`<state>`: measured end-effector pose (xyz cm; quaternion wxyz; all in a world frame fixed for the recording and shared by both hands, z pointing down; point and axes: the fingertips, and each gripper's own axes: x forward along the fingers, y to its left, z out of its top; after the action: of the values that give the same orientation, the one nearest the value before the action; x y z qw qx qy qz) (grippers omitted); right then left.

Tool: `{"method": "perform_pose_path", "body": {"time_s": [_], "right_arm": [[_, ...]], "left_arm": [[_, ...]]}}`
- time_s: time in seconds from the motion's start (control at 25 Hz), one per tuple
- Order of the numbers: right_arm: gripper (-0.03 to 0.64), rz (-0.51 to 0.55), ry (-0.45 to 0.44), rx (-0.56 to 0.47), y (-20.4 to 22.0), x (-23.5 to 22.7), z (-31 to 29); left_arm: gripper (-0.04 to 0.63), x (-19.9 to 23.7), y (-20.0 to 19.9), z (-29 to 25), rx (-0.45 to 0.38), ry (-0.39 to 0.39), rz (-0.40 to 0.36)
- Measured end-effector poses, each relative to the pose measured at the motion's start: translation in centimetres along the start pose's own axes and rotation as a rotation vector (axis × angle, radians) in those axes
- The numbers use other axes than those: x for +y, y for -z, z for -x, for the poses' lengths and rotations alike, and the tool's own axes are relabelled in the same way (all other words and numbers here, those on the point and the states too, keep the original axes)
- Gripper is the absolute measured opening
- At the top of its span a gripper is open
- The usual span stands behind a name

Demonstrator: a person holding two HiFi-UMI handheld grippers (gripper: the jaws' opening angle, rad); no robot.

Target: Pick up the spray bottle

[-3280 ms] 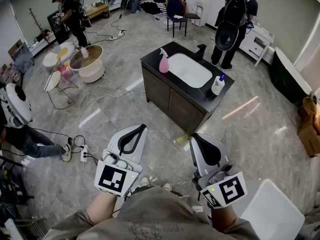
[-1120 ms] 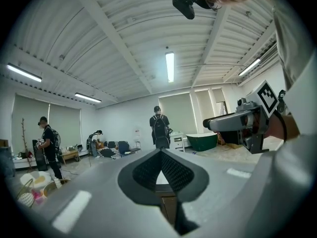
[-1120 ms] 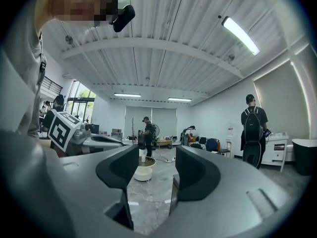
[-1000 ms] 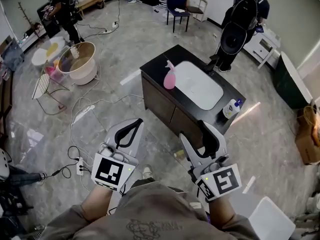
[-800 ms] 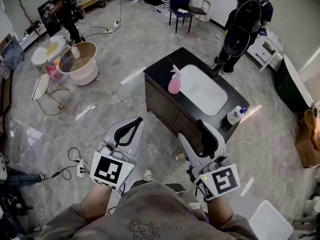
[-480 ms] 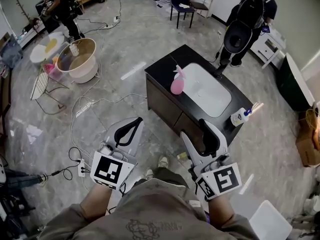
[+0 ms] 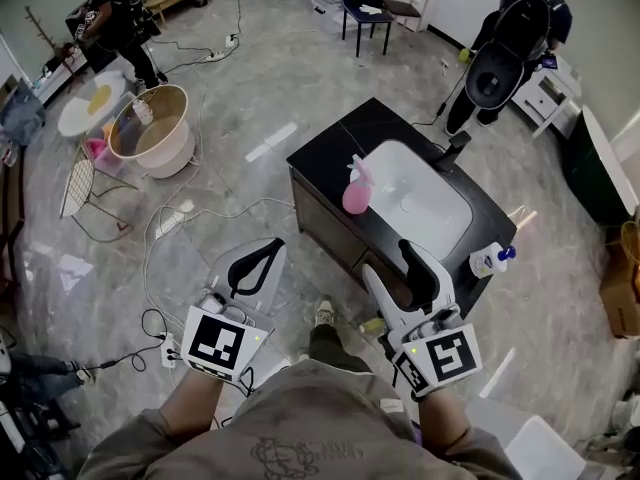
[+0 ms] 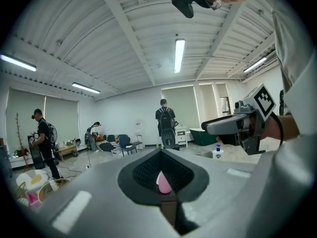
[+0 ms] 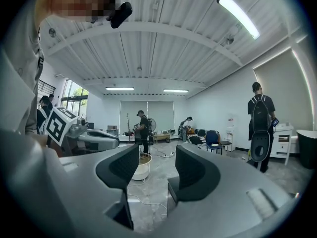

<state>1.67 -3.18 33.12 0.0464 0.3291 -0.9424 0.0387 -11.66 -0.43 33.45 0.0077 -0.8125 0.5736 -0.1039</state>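
Spray bottle, pink, upright (beside sink)

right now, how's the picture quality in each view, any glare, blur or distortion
Head view: even light, sharp, edges bent by the wide lens, pale glare streaks on the glossy floor, pink spray bottle easy to see. Left gripper view: heavy fisheye, black corners, bright strip light. Right gripper view: same fisheye, ceiling tube blown out.

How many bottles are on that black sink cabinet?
2. A pink spray bottle stands on the cabinet top left of the white basin; a white bottle with a blue pump stands near the right corner. The right gripper hides some of the near edge.
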Motion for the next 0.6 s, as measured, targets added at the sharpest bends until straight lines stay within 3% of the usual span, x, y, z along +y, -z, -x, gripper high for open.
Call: {"method": "perform_pose_path", "body": {"time_s": [0.6], "right_arm": [[0.247, -0.007, -0.013, 0.034, 0.3, -12.3, -12.0]], "left_arm": [[0.000, 6.5, -1.3, -15.2, 0.014, 0.008, -0.025]]}}
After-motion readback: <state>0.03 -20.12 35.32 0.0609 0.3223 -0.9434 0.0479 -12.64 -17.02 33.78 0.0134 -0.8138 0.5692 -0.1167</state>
